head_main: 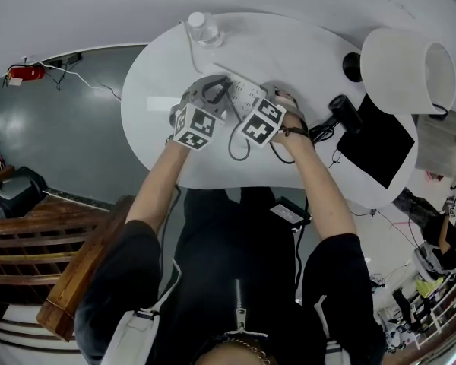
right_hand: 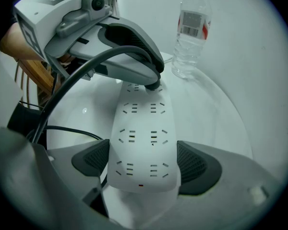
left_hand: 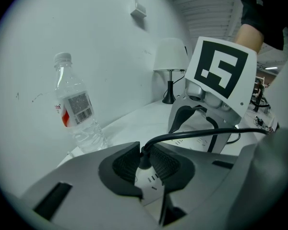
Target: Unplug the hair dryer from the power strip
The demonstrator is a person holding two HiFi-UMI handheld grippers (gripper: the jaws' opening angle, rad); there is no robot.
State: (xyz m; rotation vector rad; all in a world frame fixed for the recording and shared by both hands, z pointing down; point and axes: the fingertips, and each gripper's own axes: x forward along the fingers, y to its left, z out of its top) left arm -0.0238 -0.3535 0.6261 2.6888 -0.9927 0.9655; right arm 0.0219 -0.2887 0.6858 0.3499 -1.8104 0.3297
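Black hair-dryer plug seated in white plastic power strip, pinched by left gripper, right gripper clamping strip's near end

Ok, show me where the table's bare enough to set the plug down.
Bare tabletop lies left of the power strip, on the near side of the water bottle, and along the far edge between bottle and lamp. Crowded: the right side, with the hair dryer and a black pad.
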